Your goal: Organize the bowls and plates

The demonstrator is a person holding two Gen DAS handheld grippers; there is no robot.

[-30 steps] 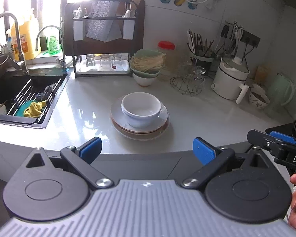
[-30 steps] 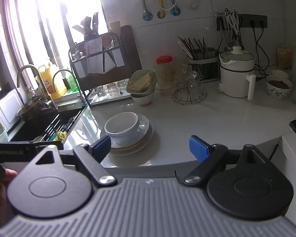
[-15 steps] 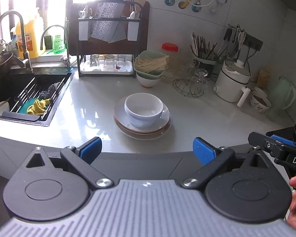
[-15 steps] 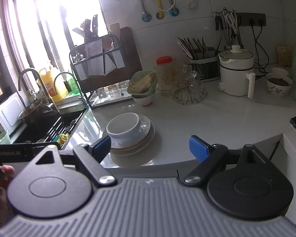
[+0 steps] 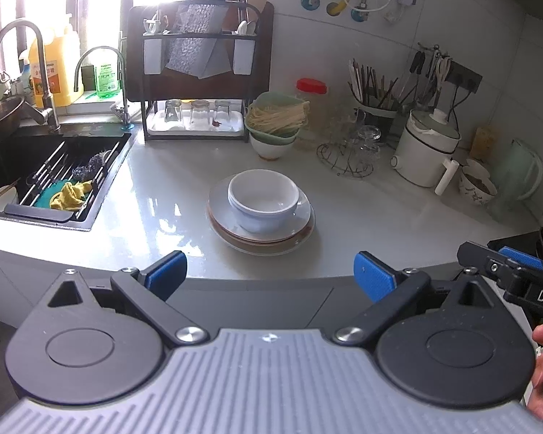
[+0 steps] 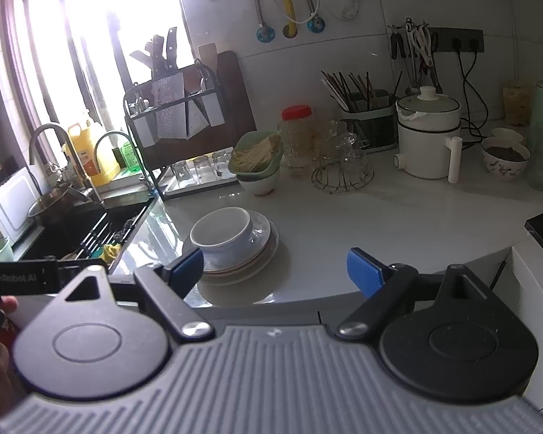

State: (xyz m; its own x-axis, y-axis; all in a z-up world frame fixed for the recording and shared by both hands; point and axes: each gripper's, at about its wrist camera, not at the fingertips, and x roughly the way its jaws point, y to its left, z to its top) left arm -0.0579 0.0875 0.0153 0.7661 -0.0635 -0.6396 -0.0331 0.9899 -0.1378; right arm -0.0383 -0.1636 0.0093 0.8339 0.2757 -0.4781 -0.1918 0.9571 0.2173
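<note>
1. Two grippers, both empty. Left gripper (image 5: 270,271) has its jaws spread wide with nothing between them; right gripper (image 6: 275,270) likewise.
2. Task items: white bowl (image 5: 263,198) sits nested in a second bowl on a stack of plates (image 5: 260,233), mid-countertop (image 5: 155,213). In the left wrist view the stack is at 12 o'clock from the gripper, near but not touching. In the right wrist view it's at about 11 o'clock, partly behind the left pad.
3. Other crockery: a bowl stack with noodles (image 5: 276,126) at 12 o'clock beyond the plates, near the dish rack (image 5: 195,72).
4. Step, by judgement: everything looks already stacked; either staging before a pick or finished.
5. Next move, if any: approach the bowl rim low, one pad inside and one outside, close gently. Glazed ceramic may slip.
</note>
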